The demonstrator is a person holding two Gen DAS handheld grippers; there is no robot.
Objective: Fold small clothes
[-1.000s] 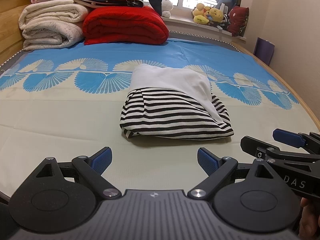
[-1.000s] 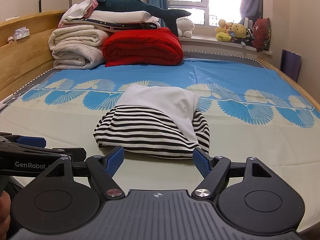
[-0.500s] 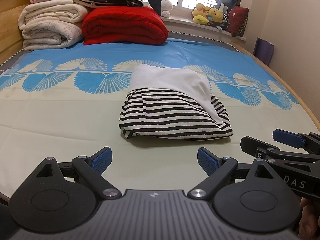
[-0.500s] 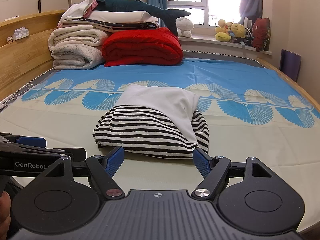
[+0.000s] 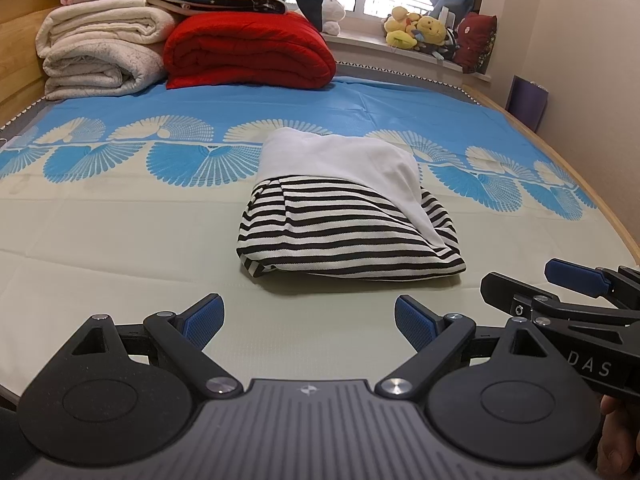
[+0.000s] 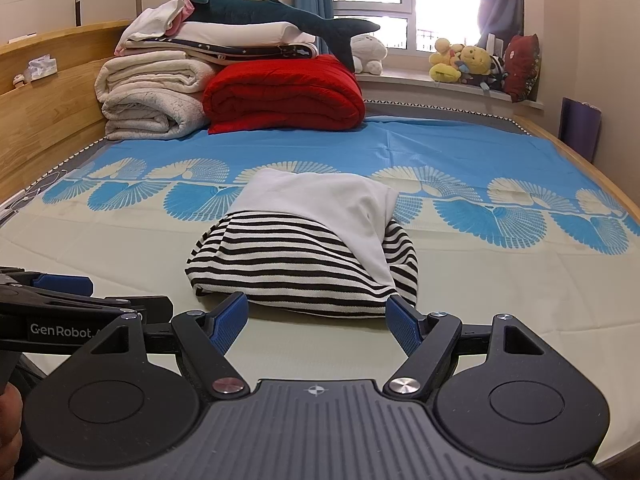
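Already the striped garment (image 5: 352, 236) lies folded into a compact bundle on the bed sheet (image 5: 120, 240), white part draped over its far side, so I judge this piece done. My left gripper (image 5: 308, 320) and right gripper (image 6: 318, 320) hover just short of its near edge, both spread wide and empty, leaving the fold undisturbed.

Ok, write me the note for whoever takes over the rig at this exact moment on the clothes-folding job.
Left gripper: open, nothing in it, above the bed sheet short of the garment.
Right gripper: open, nothing in it, just short of the garment's near edge.
Striped garment: lies mid-bed in a folded bundle, its white part on top at the far side.
Done: looks folded into a compact bundle.
Left: probably a last tidy of the bulging right side, or it may be finished; no other loose small clothes in view.
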